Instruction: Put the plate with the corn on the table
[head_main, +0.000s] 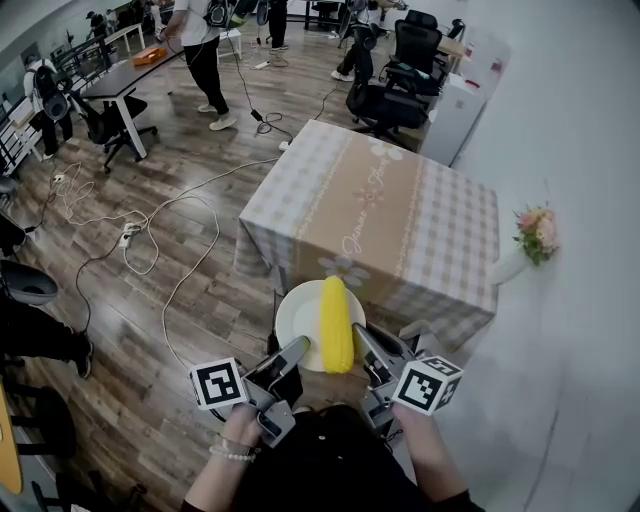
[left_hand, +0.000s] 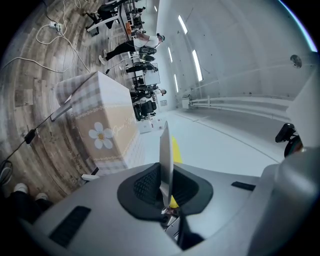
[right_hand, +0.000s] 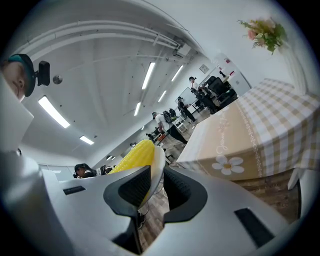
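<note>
Plate (head_main: 295, 315) is hanging in the air between both grippers. In the head view it is sitting just short of the table (head_main: 400, 215), which is lying at 12 o'clock from it. Its far rim is overlapping the table's near edge in that picture, but I cannot tell how high it is riding above the cloth.

Corn (head_main: 337, 325) is lying on the plate's right half, with its long axis running 12 to 6 and aiming straight at the table.

Left gripper (head_main: 298, 350) is pinching the rim at about 7 o'clock, its jaws clamped onto the thin edge, which is showing edge-on in the left gripper view. Right gripper (head_main: 362, 338) is clamping the rim at about 4 o'clock, just beside the corn.

Both hands are sitting on the plate's near side, so neither looks nearer the table. The coming move seems to be calling for a level carry toward 12, both grippers travelling together. Any tilt toward 3 or 9 would probably start the corn rolling.
</note>
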